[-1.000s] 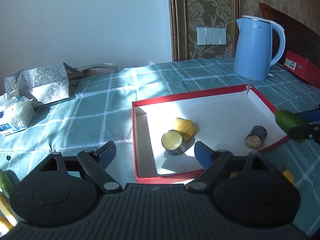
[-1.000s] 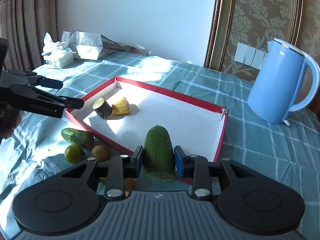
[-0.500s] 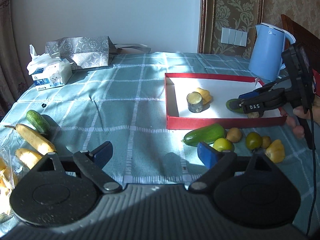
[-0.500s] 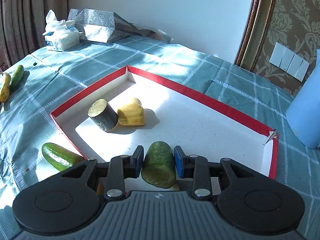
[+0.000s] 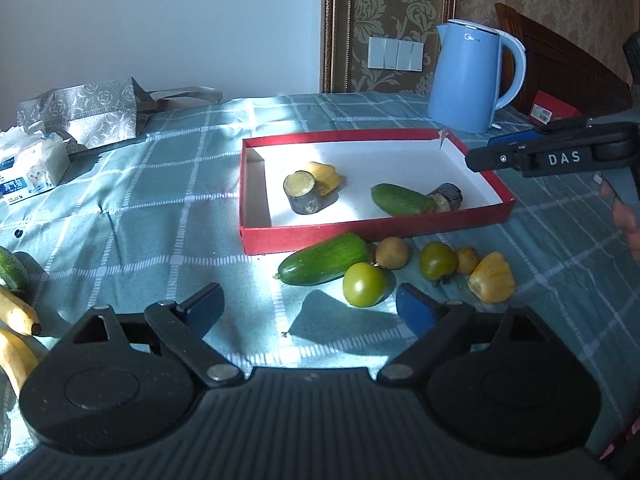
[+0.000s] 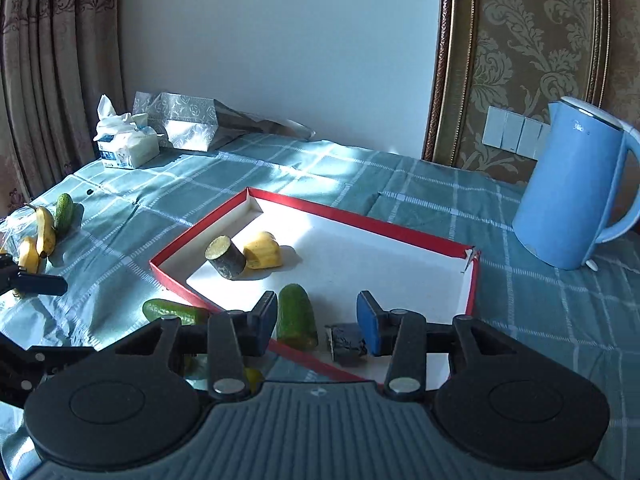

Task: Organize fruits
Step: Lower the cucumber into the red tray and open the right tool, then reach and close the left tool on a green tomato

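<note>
From the left wrist view, the left gripper (image 5: 308,308) hangs over the bench covered in a teal checked cloth (image 5: 160,220), its blue-padded jaws spread wide with nothing between them. Just beyond them, at about 1 o'clock, lies a round green tomato (image 5: 364,284), with a long green cucumber (image 5: 324,260) touching it at 11 o'clock. Further right sit a small brown kiwi (image 5: 393,253), a second green tomato (image 5: 437,261), another small brown fruit (image 5: 467,260) and a yellow waxy bell-shaped fruit (image 5: 492,277).

Behind this row stands the shallow red cardboard tray with a white floor (image 5: 256,184). Inside it, at its 9 o'clock side, a dark-skinned cut stump with a pale yellow face (image 5: 301,194) touches a yellow chunk (image 5: 326,176). Toward 3 o'clock a cut green cucumber half (image 5: 400,200) lies flat, its end against a second dark stump (image 5: 448,197).

The right gripper (image 6: 316,318), jaws wide apart, hovers above that cucumber half, gripping nothing; its side arm reads "DAS" (image 5: 564,158).

At 9 o'clock on the bench edge lie yellow bananas (image 5: 14,312). Farther off are a tissue pack with a cat picture (image 5: 30,166), a silver patterned bag (image 5: 80,114), and at 1 o'clock a pale blue electric kettle (image 5: 466,76) with a brand mark too small to read.
</note>
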{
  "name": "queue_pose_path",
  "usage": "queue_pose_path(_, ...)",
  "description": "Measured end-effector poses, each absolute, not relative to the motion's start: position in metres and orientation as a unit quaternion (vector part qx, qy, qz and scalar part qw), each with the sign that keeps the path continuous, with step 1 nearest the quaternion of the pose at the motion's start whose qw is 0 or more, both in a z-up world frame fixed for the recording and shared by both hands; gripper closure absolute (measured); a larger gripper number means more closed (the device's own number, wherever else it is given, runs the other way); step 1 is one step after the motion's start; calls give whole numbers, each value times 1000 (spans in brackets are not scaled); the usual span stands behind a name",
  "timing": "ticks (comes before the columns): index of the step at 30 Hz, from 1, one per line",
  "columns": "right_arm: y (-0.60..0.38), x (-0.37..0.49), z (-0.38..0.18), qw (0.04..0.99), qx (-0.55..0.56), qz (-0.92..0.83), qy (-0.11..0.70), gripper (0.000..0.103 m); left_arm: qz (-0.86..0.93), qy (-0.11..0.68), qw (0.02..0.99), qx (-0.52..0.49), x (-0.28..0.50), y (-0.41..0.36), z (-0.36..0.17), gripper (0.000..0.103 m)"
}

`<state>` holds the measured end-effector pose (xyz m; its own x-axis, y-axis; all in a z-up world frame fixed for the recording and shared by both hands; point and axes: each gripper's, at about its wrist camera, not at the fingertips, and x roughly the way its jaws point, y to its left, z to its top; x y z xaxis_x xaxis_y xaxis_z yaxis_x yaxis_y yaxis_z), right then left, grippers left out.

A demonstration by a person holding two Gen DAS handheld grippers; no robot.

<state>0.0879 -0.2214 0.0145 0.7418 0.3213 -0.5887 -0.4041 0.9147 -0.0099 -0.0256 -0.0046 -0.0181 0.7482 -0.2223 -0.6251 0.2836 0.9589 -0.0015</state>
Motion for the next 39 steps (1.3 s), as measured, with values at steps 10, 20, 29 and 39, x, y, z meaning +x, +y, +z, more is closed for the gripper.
queue_pose_path(10,-250,13,-18,928,-90,114,343,61,-188,354,915,49,0,-41,-38,12)
queue_pose_path(20,-259,-1,-22,928,-79,90,352,61,-161,374,912,53,16,-50,-48,12)
queue_pose_path(29,-266,-2,-23,929,-82,79,352,61,-149,384,908,70,20,-65,-56,20)
queue_pose_path(39,-271,1,-26,927,-79,87,357,61,-134,397,906,59,28,-64,-62,33)
